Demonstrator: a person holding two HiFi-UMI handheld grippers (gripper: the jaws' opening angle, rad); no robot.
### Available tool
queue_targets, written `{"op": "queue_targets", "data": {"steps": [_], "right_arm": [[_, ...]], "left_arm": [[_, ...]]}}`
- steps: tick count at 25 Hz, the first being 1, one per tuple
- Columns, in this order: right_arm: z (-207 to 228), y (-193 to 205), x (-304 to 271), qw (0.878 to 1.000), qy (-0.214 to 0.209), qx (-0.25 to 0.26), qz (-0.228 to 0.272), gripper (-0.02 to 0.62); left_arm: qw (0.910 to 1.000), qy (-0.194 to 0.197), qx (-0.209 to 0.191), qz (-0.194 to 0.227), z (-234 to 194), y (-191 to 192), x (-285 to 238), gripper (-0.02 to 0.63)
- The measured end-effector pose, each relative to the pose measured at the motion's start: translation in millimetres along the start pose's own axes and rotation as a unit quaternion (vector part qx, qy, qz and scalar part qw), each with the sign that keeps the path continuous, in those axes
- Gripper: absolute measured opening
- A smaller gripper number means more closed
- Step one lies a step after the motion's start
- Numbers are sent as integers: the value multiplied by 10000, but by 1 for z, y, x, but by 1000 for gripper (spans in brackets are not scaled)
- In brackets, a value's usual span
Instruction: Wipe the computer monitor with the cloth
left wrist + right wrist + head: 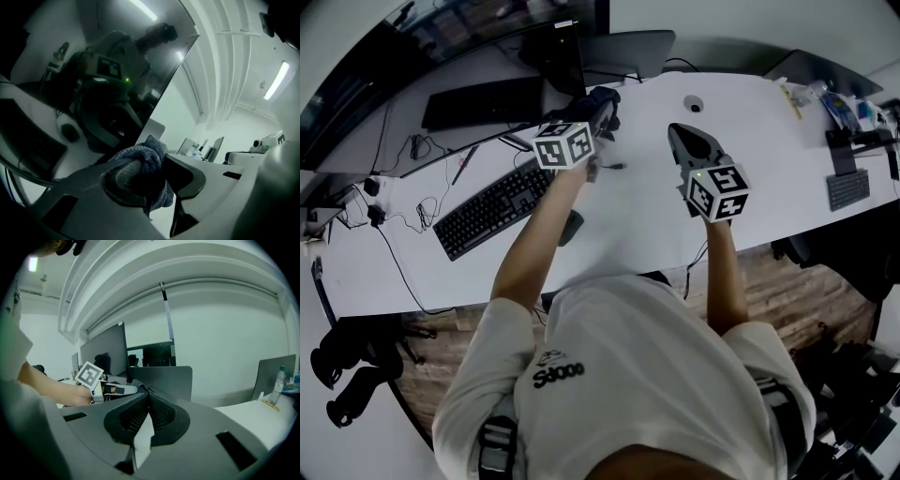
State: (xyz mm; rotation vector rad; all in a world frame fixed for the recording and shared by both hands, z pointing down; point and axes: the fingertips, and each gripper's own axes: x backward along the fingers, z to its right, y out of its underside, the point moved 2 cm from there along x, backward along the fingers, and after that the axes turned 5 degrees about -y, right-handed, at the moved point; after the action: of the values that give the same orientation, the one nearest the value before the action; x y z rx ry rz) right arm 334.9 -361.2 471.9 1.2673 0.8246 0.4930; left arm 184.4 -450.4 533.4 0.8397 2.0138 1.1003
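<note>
Tightly bunched grey-blue terry cloth (143, 159)

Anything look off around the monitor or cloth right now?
Nothing stands out. The cloth is bunched in the left gripper by the monitor; the right gripper is shut, empty.

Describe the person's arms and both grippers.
The left gripper and the right gripper are grey plastic, with broad flat jaws and dark pads in rounded recesses. Each carries a white cube with black square markers, left and right; a small green light glows on the right one. The person wears a white short-sleeved T-shirt; the forearms are bare.
</note>
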Motion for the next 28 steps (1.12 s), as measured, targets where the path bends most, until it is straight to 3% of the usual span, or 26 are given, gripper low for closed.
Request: {"op": "queue_targets", "data": {"steps": [8, 15, 21, 28], "right_arm": [[-6, -14, 13, 9995, 317, 90, 32, 0], [-14, -38, 25, 9989, 367, 4, 288, 0], [-25, -65, 23, 9982, 175, -252, 515, 0], [-36, -96, 27, 9964, 69, -388, 752, -1]], "left_arm": [[9916, 154, -1129, 605, 35, -56, 23, 133], [9820, 270, -1607, 959, 63, -102, 43, 133], [9674, 41, -2164, 1315, 82, -135, 54, 133], [9609, 110, -2356, 1453, 102, -172, 70, 133]]}}
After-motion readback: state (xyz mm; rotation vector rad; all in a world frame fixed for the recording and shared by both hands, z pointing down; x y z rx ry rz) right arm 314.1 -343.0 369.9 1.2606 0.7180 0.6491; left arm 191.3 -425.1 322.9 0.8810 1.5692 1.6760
